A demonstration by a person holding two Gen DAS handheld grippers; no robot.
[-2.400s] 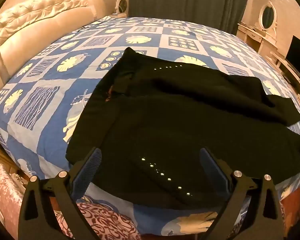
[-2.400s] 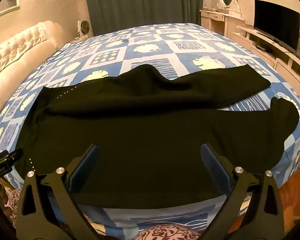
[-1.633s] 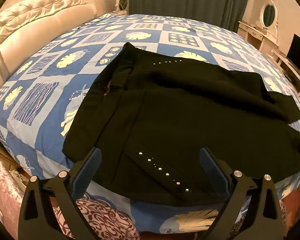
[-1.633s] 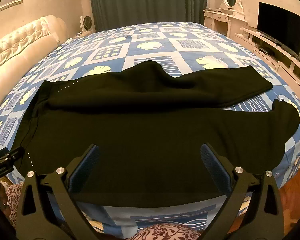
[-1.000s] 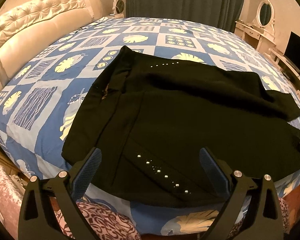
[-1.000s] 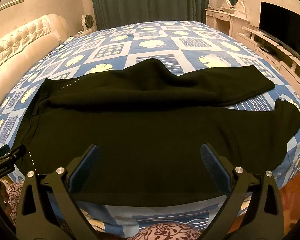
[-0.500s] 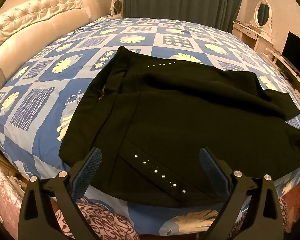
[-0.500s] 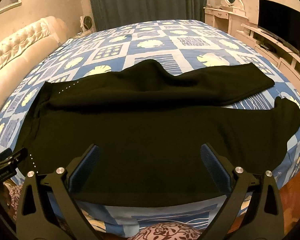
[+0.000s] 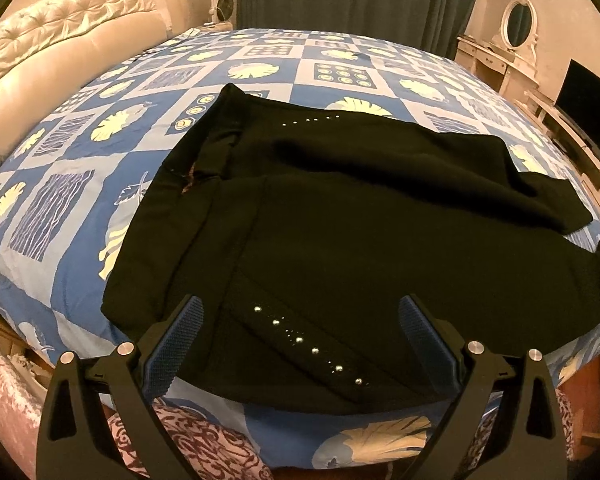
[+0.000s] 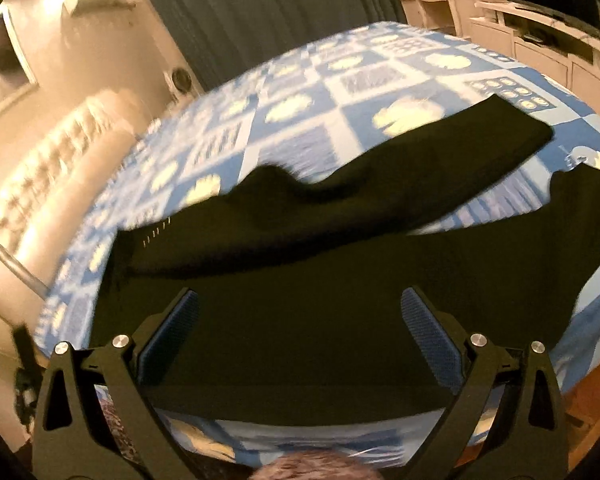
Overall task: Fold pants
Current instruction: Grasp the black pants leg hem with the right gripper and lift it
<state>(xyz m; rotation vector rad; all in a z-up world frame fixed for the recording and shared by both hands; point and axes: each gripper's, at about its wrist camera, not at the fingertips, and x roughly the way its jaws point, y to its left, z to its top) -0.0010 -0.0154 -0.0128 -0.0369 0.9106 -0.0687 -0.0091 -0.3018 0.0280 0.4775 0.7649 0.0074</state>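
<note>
**Black pants spread across the bed, both claws wide apart**

Across the blue patterned bed (image 9: 80, 168) we see the black pants (image 9: 360, 240) lying flat, waistband toward the cream headboard (image 9: 60, 52), legs running away from it. Our left claw (image 9: 300, 344) hovers over a row of silver studs (image 9: 308, 340) near the bed's front edge, its pads spread and holding nothing. Our right claw (image 10: 300, 336) hangs above the nearer leg, likewise spread and empty; that view is blurred
</note>
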